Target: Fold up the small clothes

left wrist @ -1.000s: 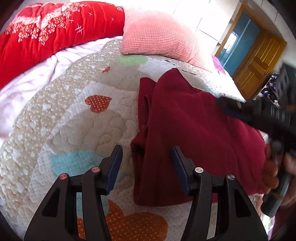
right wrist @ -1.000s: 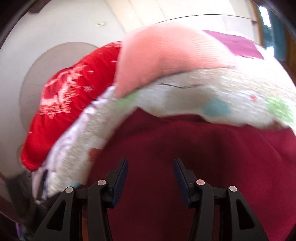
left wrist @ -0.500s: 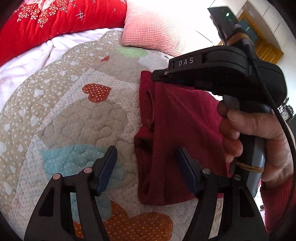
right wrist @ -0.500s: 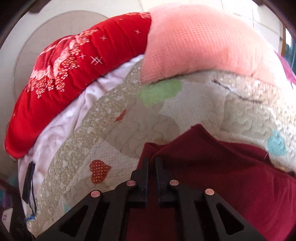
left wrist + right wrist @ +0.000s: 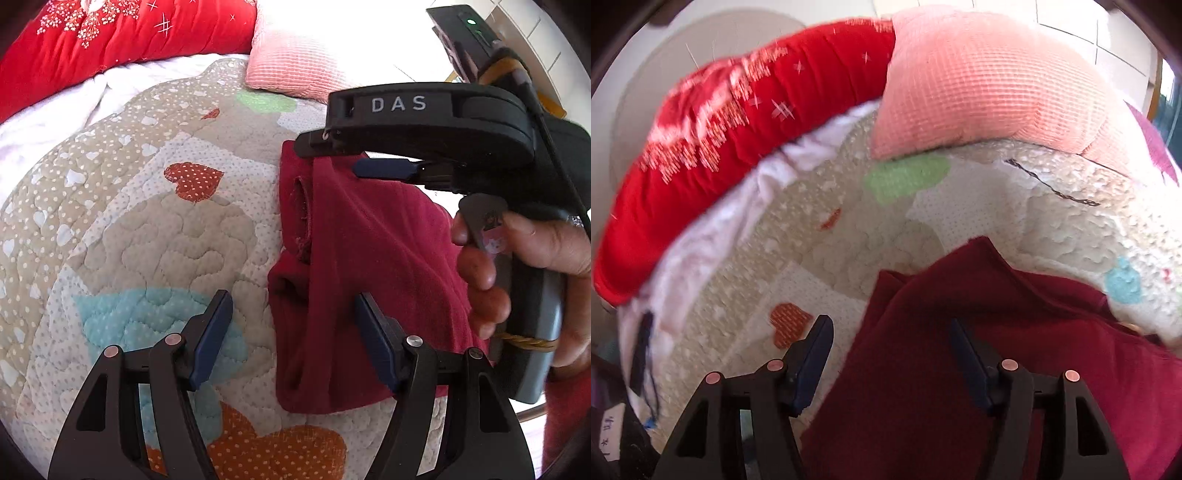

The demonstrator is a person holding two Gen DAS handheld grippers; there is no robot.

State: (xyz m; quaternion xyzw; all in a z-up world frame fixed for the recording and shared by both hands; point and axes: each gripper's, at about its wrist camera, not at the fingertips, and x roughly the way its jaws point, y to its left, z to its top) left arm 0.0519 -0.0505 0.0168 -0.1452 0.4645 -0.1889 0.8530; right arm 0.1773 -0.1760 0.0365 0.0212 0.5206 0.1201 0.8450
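Already folded: the dark red garment lay in a narrow, layered strip on the heart-patterned quilt, its left edge doubled over with a sleeve opening showing, so at least one lengthwise fold looked done.
Still to do: by my judgement a crosswise fold, near end to far end, was left before the piece would be compact; the layers along the left edge were also uneven and might need smoothing.
Garment position: right of the quilt's middle, running from the near orange heart toward the far pink pillow; the red blanket lay well apart at the far left.
Left gripper: wide open, holding nothing; its jaws straddled the near left edge of the garment, the right finger over the cloth and the left finger over the quilt's blue patch. Whether the tips touched the fabric could not be told.
Right gripper: also spread wide and empty in its own view, poised over the garment's far left corner; from the left wrist view its fingers sat just at that far edge, and contact was unclear.
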